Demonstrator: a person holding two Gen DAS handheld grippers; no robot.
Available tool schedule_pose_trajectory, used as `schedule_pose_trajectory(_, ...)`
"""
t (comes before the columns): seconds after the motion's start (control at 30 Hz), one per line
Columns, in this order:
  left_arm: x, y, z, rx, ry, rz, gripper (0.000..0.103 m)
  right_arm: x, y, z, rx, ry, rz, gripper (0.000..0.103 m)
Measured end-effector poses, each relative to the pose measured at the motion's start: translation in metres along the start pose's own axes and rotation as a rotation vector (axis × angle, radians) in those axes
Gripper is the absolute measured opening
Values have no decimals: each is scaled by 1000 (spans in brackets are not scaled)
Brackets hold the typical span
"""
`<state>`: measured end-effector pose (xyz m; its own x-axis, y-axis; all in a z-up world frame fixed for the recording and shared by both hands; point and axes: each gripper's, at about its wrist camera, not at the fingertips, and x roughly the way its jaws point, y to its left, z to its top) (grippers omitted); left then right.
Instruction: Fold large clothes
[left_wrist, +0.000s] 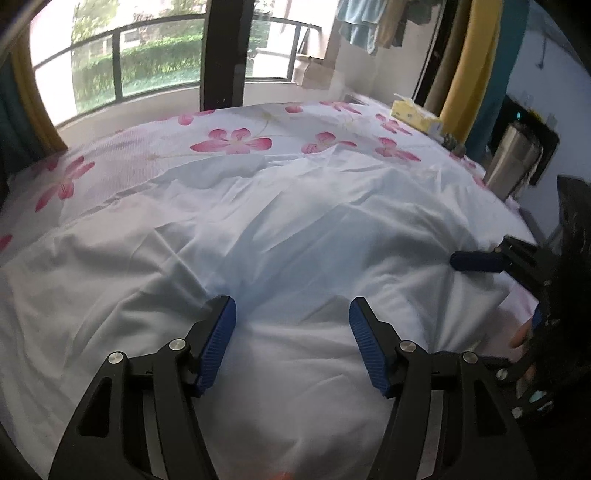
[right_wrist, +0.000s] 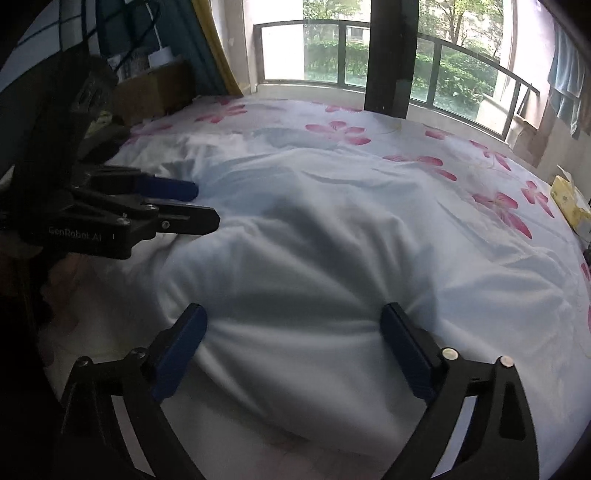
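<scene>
A large white garment lies crumpled across a bed covered by a white sheet with pink flowers. My left gripper hovers low over the garment's near part, open, its blue pads wide apart with cloth below them. My right gripper is also open, and a bunched fold of the white garment bulges up between its blue fingers. Each gripper shows in the other's view: one blue finger of the right gripper at the right edge, and the left gripper at the left, resting on the cloth.
A yellow tissue box and a steel flask stand by the bed's far right side. A window with a dark railing runs behind the bed. A cardboard box sits at the far left. A person's hand holds the right gripper.
</scene>
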<state>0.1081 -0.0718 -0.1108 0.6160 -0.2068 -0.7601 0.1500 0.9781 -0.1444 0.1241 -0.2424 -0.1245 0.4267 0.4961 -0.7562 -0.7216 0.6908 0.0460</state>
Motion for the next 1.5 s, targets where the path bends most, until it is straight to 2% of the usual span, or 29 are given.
schedule_pose_trajectory(0.27, -1, 3, -4, 50, -9, -20, 67, -25, -11, -16, 148, -21, -23, 96)
schedule_pose_trajectory(0.37, -2, 4, -4, 46, -11, -27, 67, -44, -20, -28, 221, -35, -105, 96)
schedule_pose_trajectory(0.47, -2, 2, -4, 56, -11, -16, 67, -65, -41, -45, 345, -56, -146, 96)
schedule_pose_trajectory(0.63, -2, 0, -4, 62, -11, -8, 67, -79, -71, -74, 503, -24, -210, 96)
schedule_pose_trajectory(0.73, -2, 0, -4, 61, -11, -5, 67, -80, -82, -83, 581, -27, -224, 96)
schedule_pose_trajectory(0.83, -2, 0, -4, 60, -12, -6, 67, -80, -87, -80, 619, -66, -233, 96)
schedule_pose_trajectory(1.1, -2, 2, -5, 44, -16, -20, 67, -55, -93, -51, 645, -130, -114, 102)
schedule_pose_trajectory(1.37, -1, 2, -4, 43, -15, -22, 67, -27, -104, -23, 692, -193, 23, 103)
schedule_pose_trajectory(1.43, -1, 2, -4, 43, -15, -21, 67, -18, -102, -15, 674, -197, 60, 103)
schedule_pose_trajectory(1.5, -1, 3, -4, 42, -15, -22, 67, -11, -94, -5, 621, -179, 53, 101)
